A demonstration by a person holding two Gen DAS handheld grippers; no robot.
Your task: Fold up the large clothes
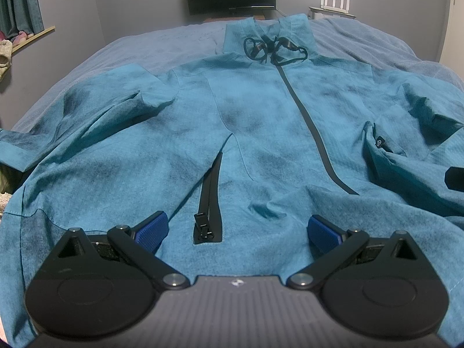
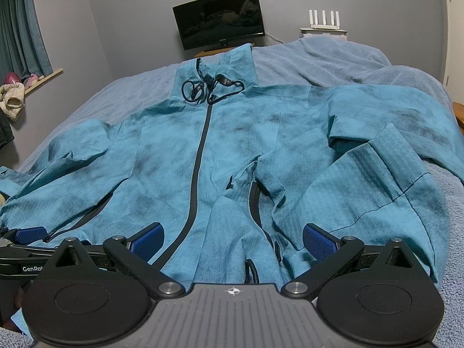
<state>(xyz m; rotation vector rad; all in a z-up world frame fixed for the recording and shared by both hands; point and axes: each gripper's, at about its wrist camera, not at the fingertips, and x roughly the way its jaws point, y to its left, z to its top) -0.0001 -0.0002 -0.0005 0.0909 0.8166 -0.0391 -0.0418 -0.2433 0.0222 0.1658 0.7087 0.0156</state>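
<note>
Nearest in the left wrist view, the left gripper [image 1: 237, 232] is seen spread wide with nothing held, its blue pads [image 1: 152, 229] poised just above the hem of the teal jacket [image 1: 261, 133]; between the pads lies the open pocket zip [image 1: 208, 203], its puller close to the hem. The right gripper [image 2: 233, 239] is likewise spread wide and empty over the hem, with the main zip [image 2: 200, 156] running away from just inside its left finger and a second pocket opening [image 2: 255, 200] ahead of its right finger. The two tools are judged to be set side by side at the hem so that the bottom edge can be taken at two places and lifted evenly. No fold is yet made: the jacket is laid front up, zipped, across the grey-blue bed cover [image 2: 333, 55], with the sleeves thrown out to either side and creased. Farther ahead of both grippers, the collar [image 1: 266, 33] is seen standing with black drawcords [image 1: 272, 49] looped on it. Beyond the bed, a dark monitor [image 2: 220, 18] and a white router [image 2: 323, 21] are set against the wall
</note>
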